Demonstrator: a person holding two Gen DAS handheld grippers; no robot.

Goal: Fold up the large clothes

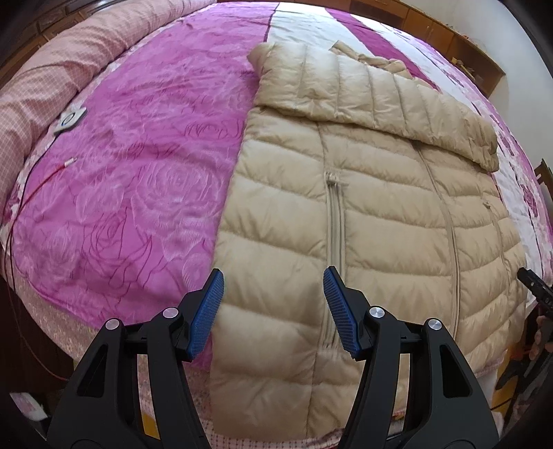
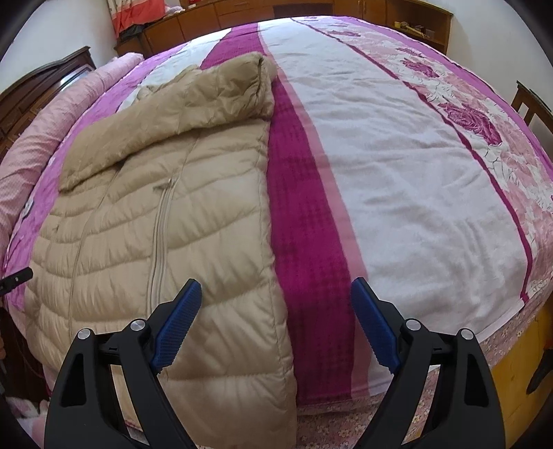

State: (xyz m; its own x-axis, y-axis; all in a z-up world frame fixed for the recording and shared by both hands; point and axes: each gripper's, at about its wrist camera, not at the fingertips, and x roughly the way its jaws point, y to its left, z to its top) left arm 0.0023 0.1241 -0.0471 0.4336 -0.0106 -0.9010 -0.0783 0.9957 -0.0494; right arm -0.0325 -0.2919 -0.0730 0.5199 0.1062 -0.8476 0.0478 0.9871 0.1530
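A beige quilted down jacket [image 1: 380,214] lies front up on the bed, zipper closed, with both sleeves [image 1: 373,89] folded across its chest. My left gripper [image 1: 273,273] hovers open over the hem near the jacket's left edge, with nothing between its blue pads. In the right wrist view the jacket [image 2: 138,207] fills the left half. My right gripper [image 2: 276,282] stands wide open above the jacket's right side edge, one finger over the jacket and the other over the magenta stripe [image 2: 307,224] of the bedspread. Neither gripper touches the fabric.
The pink rose-patterned blanket [image 1: 138,172] covers the bed to the jacket's left, and the white bedspread [image 2: 397,172] lies to its right. A rolled pink quilt [image 1: 41,86], a red cable [image 1: 34,186] and a small grey device [image 1: 69,119] lie far left. Wooden cabinets [image 2: 242,13] line the far wall.
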